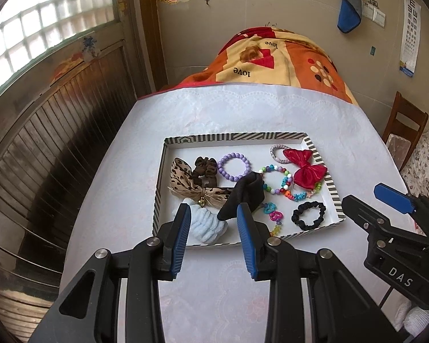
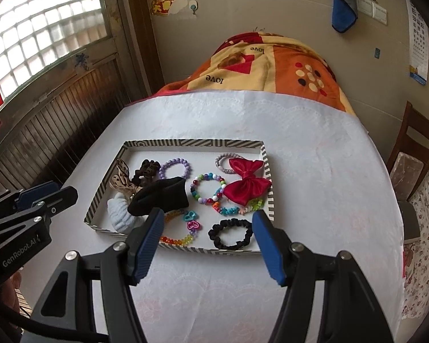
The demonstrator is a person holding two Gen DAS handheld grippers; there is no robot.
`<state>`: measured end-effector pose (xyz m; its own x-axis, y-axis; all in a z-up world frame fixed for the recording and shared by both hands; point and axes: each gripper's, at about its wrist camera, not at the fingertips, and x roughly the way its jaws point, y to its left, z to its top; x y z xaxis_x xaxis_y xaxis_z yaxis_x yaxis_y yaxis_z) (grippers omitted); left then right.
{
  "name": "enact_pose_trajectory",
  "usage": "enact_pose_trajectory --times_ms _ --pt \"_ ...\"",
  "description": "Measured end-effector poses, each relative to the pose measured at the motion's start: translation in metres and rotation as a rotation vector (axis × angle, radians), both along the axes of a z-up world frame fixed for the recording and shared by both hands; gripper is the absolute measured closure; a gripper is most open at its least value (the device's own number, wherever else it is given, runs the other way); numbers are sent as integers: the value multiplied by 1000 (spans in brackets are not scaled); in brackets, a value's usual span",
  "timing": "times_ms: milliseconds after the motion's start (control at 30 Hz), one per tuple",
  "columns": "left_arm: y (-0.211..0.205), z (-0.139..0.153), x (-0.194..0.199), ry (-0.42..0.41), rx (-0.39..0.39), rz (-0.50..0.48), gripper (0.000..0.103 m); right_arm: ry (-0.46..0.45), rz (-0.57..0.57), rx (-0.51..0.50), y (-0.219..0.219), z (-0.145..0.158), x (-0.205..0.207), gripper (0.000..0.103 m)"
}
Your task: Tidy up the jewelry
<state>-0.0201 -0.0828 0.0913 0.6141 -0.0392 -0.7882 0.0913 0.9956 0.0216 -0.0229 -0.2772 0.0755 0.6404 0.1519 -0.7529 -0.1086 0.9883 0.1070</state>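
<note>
A striped-rim white tray [image 1: 336, 197] [image 2: 186, 143] on the table holds jewelry and hair ties: a purple bead bracelet [image 1: 233, 167] [image 2: 175, 167], a red bow [image 1: 307, 171] [image 2: 247, 184], a multicolour bead bracelet [image 1: 274, 179] [image 2: 207, 188], a black scrunchie [image 1: 309, 215] [image 2: 230, 233], a black cloth band [image 1: 244, 195] [image 2: 160, 195], a leopard bow [image 1: 186, 184], a brown scrunchie [image 1: 204, 170] and a pale blue band [image 1: 207, 224] [image 2: 120, 214]. My left gripper [image 1: 214, 237] is open and empty at the tray's near edge. My right gripper [image 2: 207, 245] is open and empty, above the tray's near edge.
The table [image 1: 243, 108] has a white cloth. An orange patterned blanket [image 1: 271, 57] lies beyond its far edge. A wooden chair [image 1: 403, 131] stands at the right. A wood-panelled wall [image 1: 57, 131] runs along the left.
</note>
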Motion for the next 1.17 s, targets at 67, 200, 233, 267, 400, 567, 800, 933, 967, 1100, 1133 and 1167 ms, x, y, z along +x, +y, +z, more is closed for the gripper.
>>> enact_pose_trajectory --times_ms 67,200,233,267,400,567,800,933,967,1100,1133,1167 --pt "0 -1 1 4 0 1 78 4 1 -1 0 -1 1 36" --pt "1 -3 4 13 -3 6 78 8 4 2 0 -4 3 36" --pt "1 -4 4 13 -2 6 78 9 5 0 0 -4 3 36" --pt "1 -4 5 15 -2 5 78 8 3 0 0 -4 3 36" --pt "0 -7 6 21 2 4 78 15 8 1 -1 -8 5 36" --pt "-2 -9 9 27 4 0 78 23 12 0 0 -10 7 36" --pt "-5 -15 12 46 -7 -5 78 37 10 5 -3 -14 9 36" --pt "-7 -18 14 52 -3 -8 78 51 10 -1 -4 -18 10 36" --pt "-7 -19 15 54 -4 -9 78 54 11 0 -4 -18 11 36" --pt "-8 -21 16 59 -21 -23 78 56 12 1 -5 -21 12 36" --pt "-8 -22 17 59 -22 -26 78 57 12 3 -6 -22 12 36" --pt "-8 -22 17 58 -19 -27 78 57 11 4 -7 -22 13 36"
